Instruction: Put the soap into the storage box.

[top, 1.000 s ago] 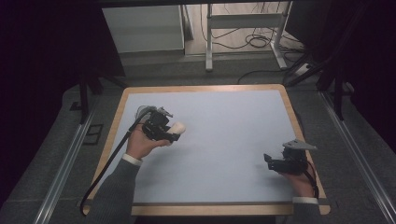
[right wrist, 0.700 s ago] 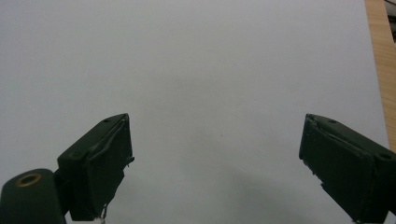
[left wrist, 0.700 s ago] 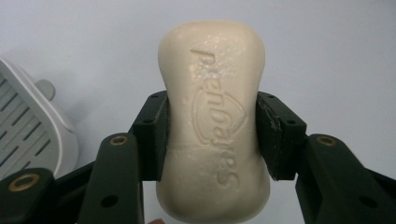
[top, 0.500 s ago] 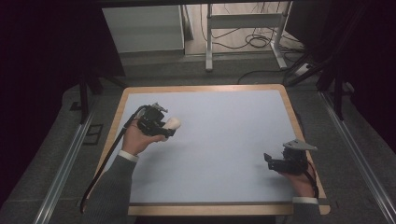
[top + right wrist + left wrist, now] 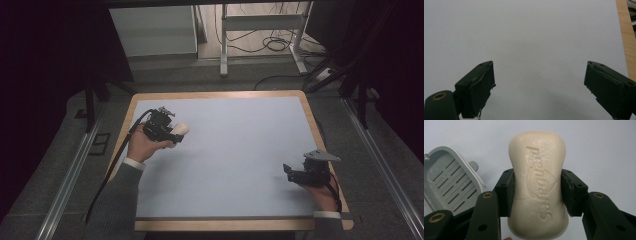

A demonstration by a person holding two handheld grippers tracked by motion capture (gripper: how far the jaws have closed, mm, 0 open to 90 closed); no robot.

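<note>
Soap bar clamped by its narrow waist in the left tool, held over the left part of the table, embossed side facing up at the camera. Grey slotted soap dish sitting just off to one side. Right tool spread wide with nothing in it, parked low near the table's right edge.

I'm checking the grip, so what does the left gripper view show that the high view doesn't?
Left gripper view: embossed lettering on the cream oval soap bar, both pads pressing its sides, and a grey slotted plastic soap dish beside it. High view: the whole pale blue wood-edged table and the right gripper, jaws apart over it. Both: the left gripper holding the soap.
</note>
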